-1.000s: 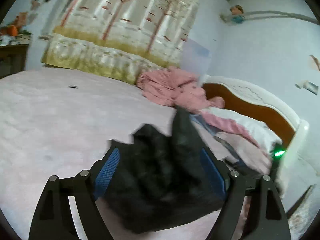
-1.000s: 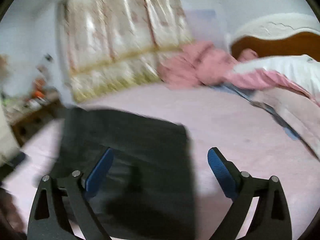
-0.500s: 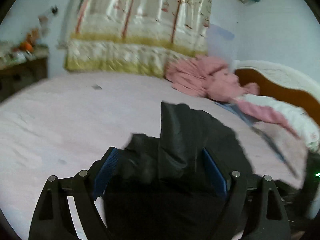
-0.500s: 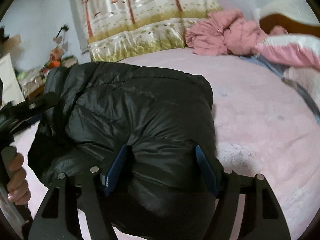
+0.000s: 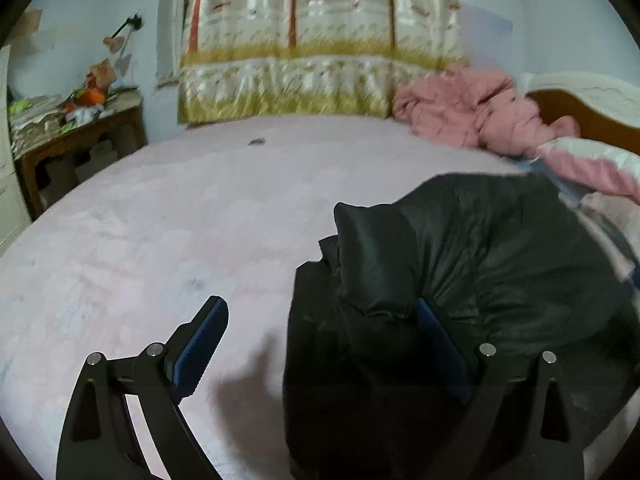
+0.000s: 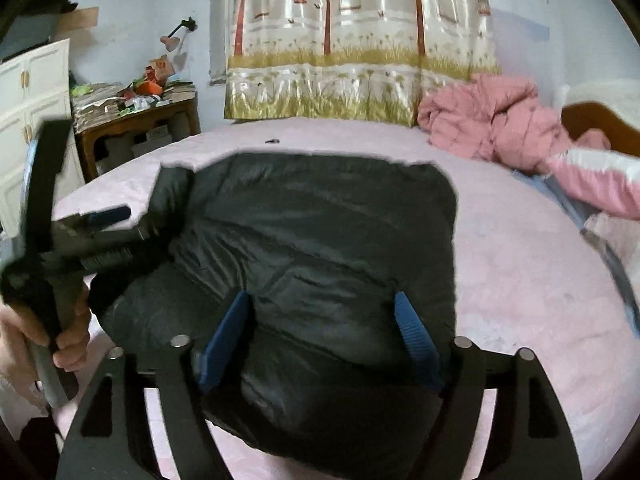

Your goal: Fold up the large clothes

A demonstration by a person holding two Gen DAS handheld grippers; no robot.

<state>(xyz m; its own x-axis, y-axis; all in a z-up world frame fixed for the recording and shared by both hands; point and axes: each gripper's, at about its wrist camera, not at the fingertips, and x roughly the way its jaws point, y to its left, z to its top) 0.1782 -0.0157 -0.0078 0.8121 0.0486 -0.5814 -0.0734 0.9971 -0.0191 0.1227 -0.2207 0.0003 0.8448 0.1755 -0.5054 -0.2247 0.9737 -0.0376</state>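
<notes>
A broad bed under a soft pink sheet carries a black quilted puffer jacket, its glossy shell bunched into a thick, rounded slab. The right gripper straddles the jacket's near edge, blue ribbed pads spread, whether pinching cannot be told. The left gripper stands open, one pad against the fabric.
</notes>
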